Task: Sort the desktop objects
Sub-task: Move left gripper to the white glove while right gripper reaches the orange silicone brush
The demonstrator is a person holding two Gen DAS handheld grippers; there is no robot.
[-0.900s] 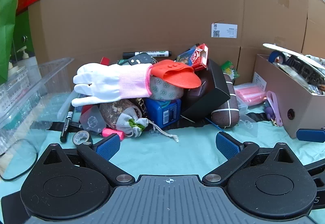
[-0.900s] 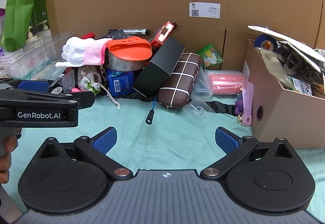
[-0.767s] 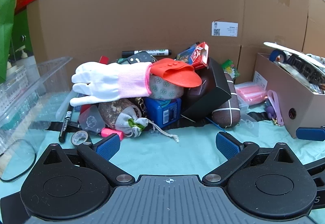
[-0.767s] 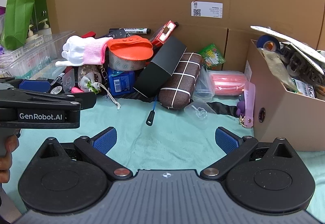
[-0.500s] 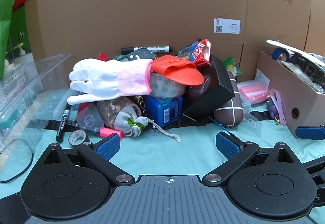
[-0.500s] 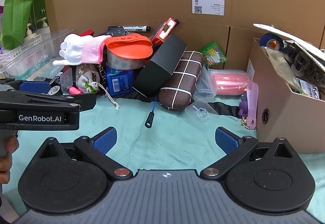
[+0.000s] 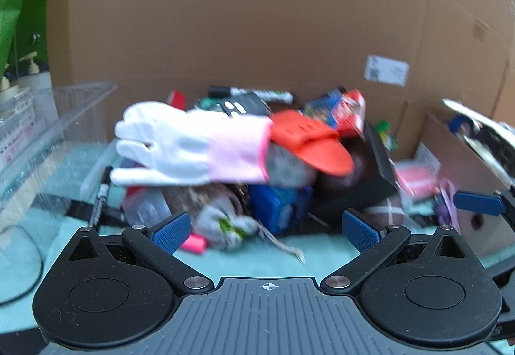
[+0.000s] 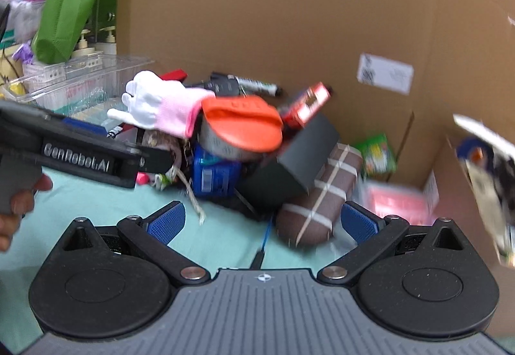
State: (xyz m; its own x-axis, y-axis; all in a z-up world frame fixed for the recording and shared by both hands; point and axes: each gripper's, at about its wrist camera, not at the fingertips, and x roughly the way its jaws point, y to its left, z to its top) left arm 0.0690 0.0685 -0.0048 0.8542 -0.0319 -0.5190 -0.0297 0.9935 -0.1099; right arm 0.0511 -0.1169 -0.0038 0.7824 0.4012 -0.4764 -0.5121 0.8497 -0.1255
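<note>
Both grippers spread wide, nothing held — left gripper (image 7: pixel 267 227) faces the glove (image 7: pixel 190 148) atop the pile; right gripper (image 8: pixel 260 221) faces the brown checked case (image 8: pixel 322 203), just ahead.

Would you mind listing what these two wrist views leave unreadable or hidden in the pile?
- White shipping label on the cardboard wall: print lost to motion blur in both views.
- Black marker: lettering too blurred and small.
- Blue box: upper part hidden under the orange lid, label smeared.
- Cardboard box at right: contents blurred, cut by the frame edge.
- Items beneath the white and pink glove: covered by it.
</note>
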